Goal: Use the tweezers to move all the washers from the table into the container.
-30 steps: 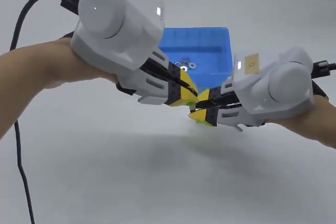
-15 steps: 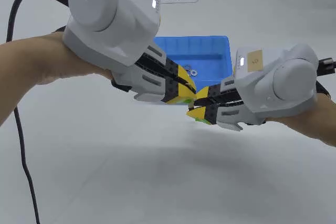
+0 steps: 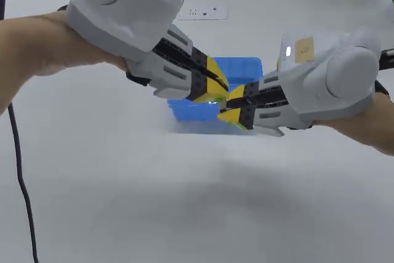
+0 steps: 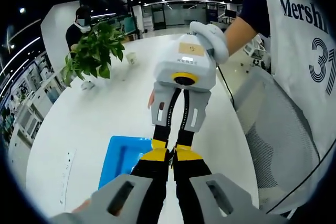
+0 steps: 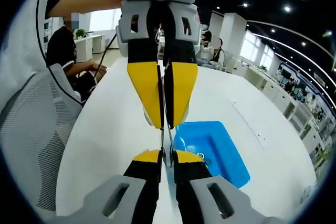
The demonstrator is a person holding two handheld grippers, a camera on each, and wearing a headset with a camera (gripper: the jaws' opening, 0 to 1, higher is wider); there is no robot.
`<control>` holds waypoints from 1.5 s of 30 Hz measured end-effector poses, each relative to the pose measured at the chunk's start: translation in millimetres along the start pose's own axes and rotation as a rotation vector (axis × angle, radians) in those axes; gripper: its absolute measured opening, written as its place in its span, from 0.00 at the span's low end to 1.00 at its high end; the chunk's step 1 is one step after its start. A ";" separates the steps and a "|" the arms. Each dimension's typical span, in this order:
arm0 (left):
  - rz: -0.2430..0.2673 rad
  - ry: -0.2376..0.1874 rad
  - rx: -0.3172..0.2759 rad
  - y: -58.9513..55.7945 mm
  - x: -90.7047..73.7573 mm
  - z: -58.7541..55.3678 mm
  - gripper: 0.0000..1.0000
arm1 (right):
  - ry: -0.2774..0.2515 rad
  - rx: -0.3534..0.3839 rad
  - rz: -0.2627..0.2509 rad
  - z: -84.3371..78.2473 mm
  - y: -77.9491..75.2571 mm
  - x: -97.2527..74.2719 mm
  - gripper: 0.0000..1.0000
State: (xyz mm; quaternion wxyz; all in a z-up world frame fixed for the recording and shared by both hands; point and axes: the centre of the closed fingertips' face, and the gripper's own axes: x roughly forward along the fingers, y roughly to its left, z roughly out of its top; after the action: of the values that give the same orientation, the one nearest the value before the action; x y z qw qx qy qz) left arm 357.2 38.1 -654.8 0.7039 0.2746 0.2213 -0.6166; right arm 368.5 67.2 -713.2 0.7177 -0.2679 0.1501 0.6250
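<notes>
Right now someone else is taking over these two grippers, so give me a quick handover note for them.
Left gripper: shut on the tweezers, tip to tip with the right gripper.
Right gripper: also shut on the tweezers, apparently at their other end.
Blue container: on the white table, close by the jaw tips.
Done: the tweezers are off the table, held between both grippers.
Left: the washer counts in the container and on the table cannot be told. Check both, then carry on picking.
</notes>
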 end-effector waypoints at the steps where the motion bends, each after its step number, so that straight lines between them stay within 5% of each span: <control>1: 0.006 -0.005 -0.002 3.1 -1.6 0.6 0.07 | -0.001 -0.002 -0.003 0.9 -1.7 -0.1 0.10; 11: 0.040 0.003 0.018 35.5 -5.7 -6.2 0.07 | -0.011 -0.039 -0.039 9.3 -31.7 9.7 0.10; 23: 0.028 0.005 -0.011 62.6 22.8 -29.4 0.07 | 0.045 -0.012 -0.027 -23.9 -56.5 30.5 0.10; 34: 0.001 0.015 -0.066 71.0 40.1 -53.5 0.07 | 0.069 0.059 0.016 -48.0 -59.6 52.3 0.10; 45: -0.005 0.016 -0.093 74.0 41.4 -58.1 0.07 | 0.069 0.098 0.022 -51.7 -62.4 57.6 0.10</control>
State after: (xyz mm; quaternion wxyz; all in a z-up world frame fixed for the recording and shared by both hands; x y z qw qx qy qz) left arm 437.9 52.0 -717.0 0.7125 0.2459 0.2561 -0.6053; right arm 445.6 80.0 -774.6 0.7174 -0.2523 0.2082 0.6150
